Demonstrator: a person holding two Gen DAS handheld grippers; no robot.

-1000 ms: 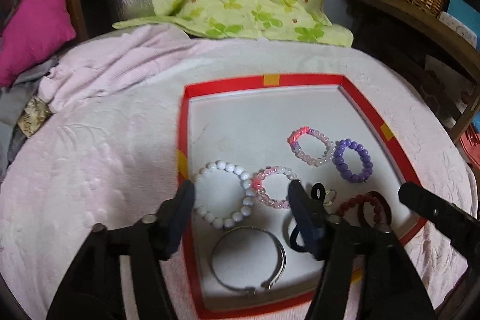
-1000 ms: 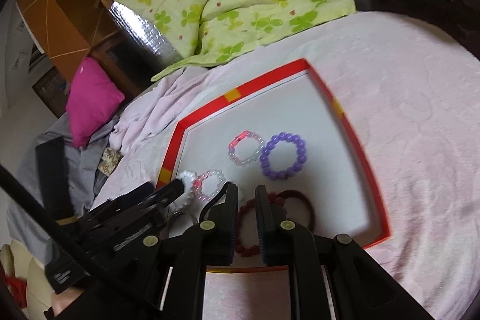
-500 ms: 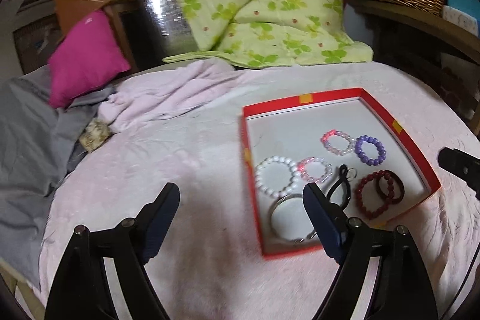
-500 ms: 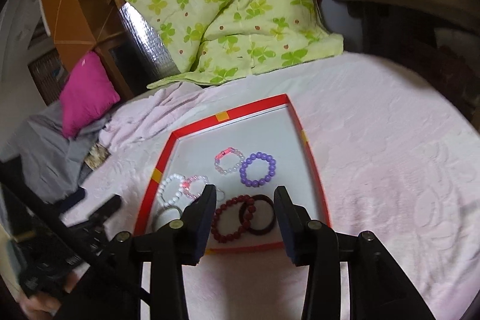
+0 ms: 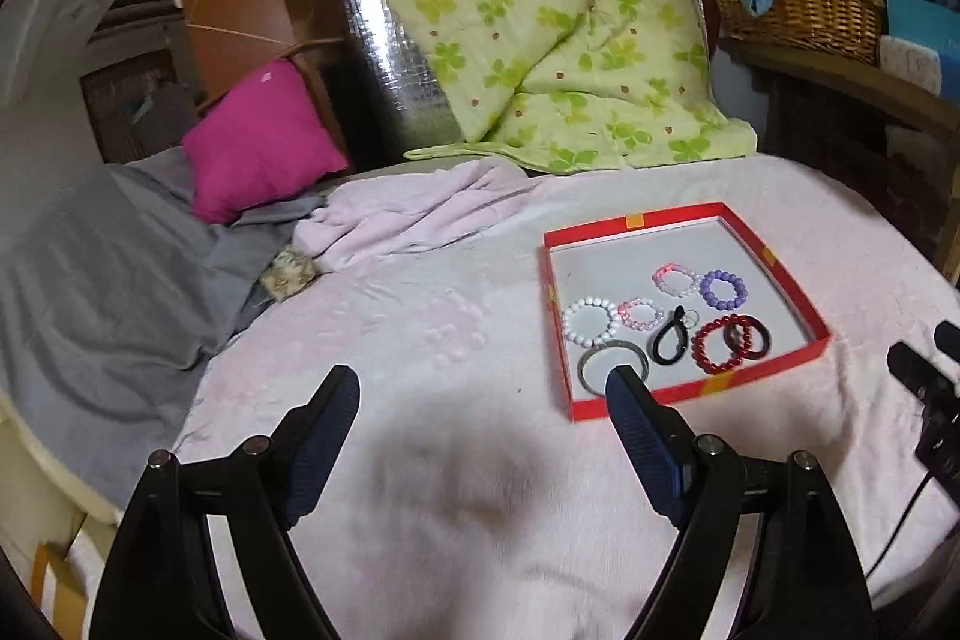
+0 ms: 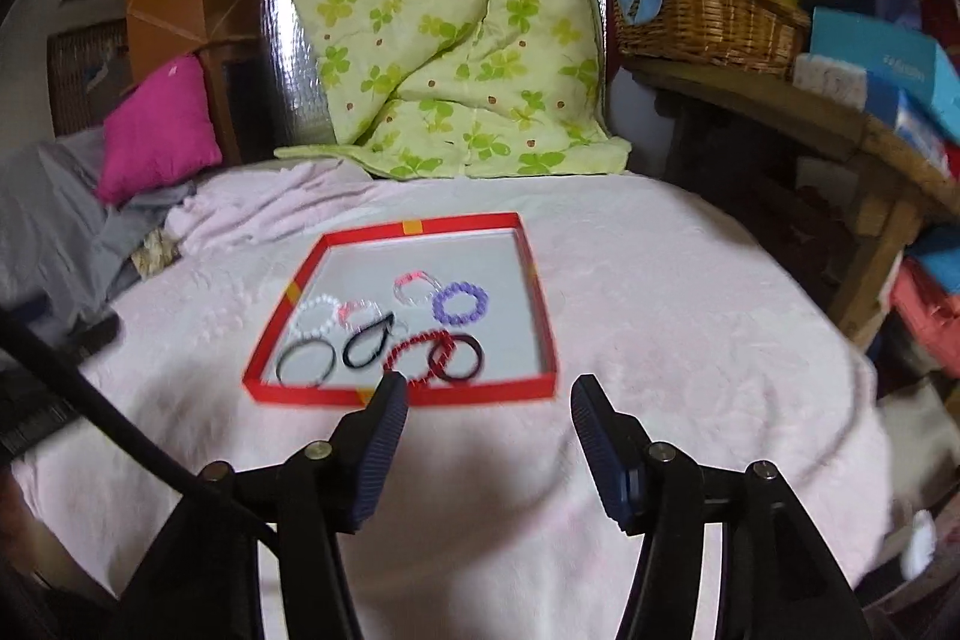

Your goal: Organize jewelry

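Since every bracelet (image 5: 724, 343) lies flat inside the red tray (image 5: 678, 391) on the pink blanket (image 5: 456, 328), I hold both grippers well back, left one (image 5: 480, 400) and right one (image 6: 486, 409) spread wide with nothing between the fingers, giving me a clear view.

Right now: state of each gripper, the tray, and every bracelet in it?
left gripper: open, empty
right gripper: open, empty
red tray: lidless, flat on pink blanket
white bead bracelet: in tray, flat
purple bead bracelet: in tray, flat
silver bangle: in tray, near front wall
dark red bead bracelet: overlapping the dark bangle
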